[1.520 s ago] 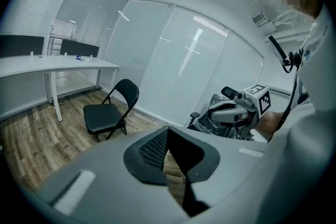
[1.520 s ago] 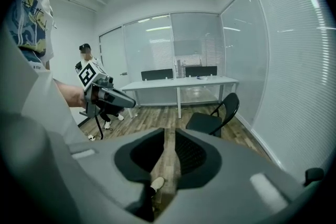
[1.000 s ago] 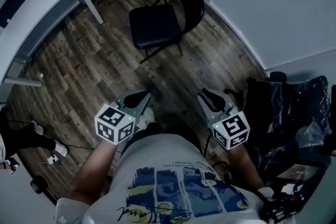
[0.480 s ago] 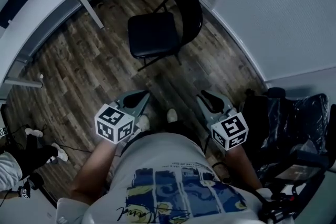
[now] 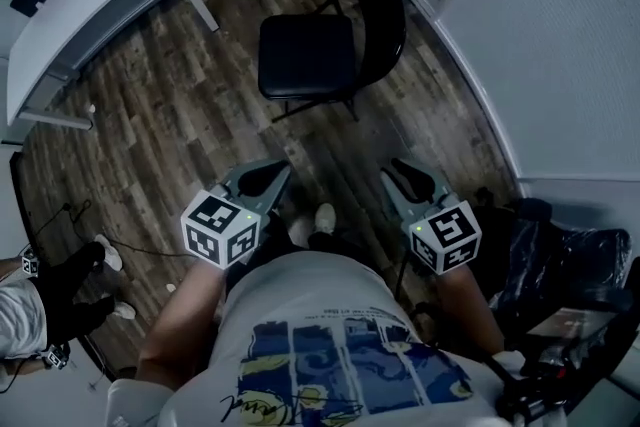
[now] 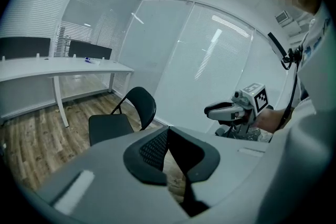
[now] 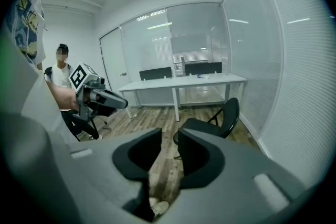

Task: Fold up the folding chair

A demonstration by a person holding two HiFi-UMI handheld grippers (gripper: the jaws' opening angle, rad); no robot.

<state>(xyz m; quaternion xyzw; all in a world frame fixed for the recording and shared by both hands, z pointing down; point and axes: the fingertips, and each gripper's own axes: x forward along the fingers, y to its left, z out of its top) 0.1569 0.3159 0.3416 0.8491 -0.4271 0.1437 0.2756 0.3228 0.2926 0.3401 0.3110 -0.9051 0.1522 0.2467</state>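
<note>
While the grey left gripper (image 5: 265,177) is pressed together and the grey right gripper (image 5: 408,179) has just been opening its empty jaws, both should spread fully before reaching the black padded folding chair (image 5: 310,55), unfolded well ahead on the wood-plank floor (image 5: 180,105).

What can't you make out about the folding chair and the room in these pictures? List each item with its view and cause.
1. Folding chair hinges: head view, hidden beneath its seat and backrest.
2. Chair's lower legs: left gripper view, hidden behind the left gripper.
3. Small items on the desk: right gripper view, too small.
4. Dark bundle: head view, too dark to identify.
</note>
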